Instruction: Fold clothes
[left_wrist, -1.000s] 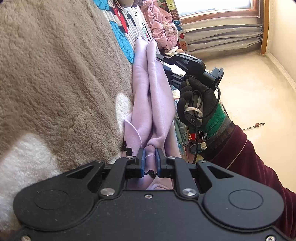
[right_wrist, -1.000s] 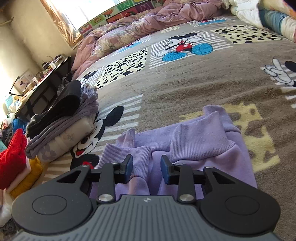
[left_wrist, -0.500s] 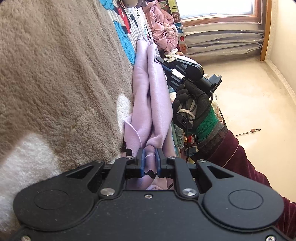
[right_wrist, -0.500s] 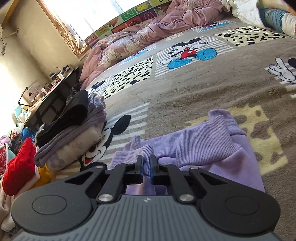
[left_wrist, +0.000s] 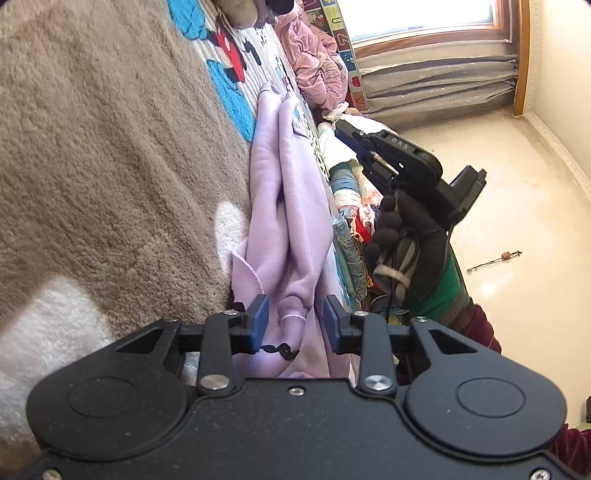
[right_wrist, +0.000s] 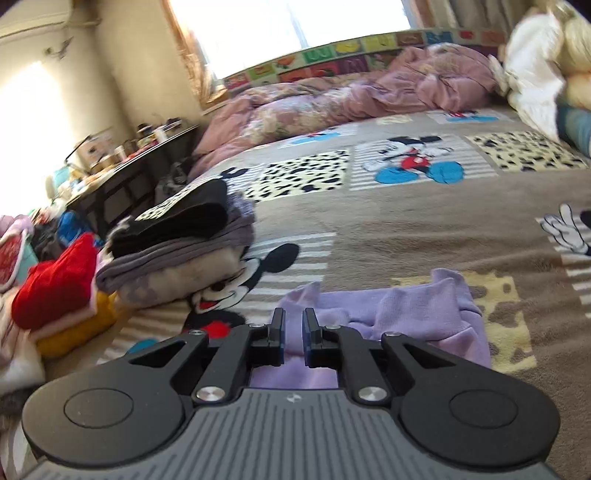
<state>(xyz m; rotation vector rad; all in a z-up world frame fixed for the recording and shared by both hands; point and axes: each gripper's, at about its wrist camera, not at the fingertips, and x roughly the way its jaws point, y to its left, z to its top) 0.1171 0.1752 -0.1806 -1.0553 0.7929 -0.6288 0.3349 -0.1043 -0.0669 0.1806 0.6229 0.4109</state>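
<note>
A lilac garment (left_wrist: 280, 206) lies bunched on the cartoon-print brown blanket (left_wrist: 110, 166). My left gripper (left_wrist: 294, 314) is at the garment's near edge. Its jaws are opening; a fold with a loose thread stands between the blue pads, which no longer press on it. In the right wrist view the same garment (right_wrist: 406, 314) spreads just below and ahead of my right gripper (right_wrist: 293, 321). Its jaws stand nearly together and are opening slightly, with a ribbed cuff caught in the narrow gap. The left wrist view shows the right gripper (left_wrist: 341, 127) in a black-gloved hand (left_wrist: 410, 236) beside the bed.
A stack of folded clothes (right_wrist: 177, 243) sits on the blanket (right_wrist: 406, 229) to the left. Red and yellow garments (right_wrist: 55, 280) lie left of the stack. A pink duvet (right_wrist: 351, 96) is heaped by the window. A cluttered dark table (right_wrist: 122, 173) stands at the left wall. Loose clothes (left_wrist: 354, 236) hang off the bed's edge above bare floor (left_wrist: 517, 221).
My left jaws have parted from the fold they pinched. The right jaws closed on the cuff, then the right gripper rose, rolled and drew back from the bed.
</note>
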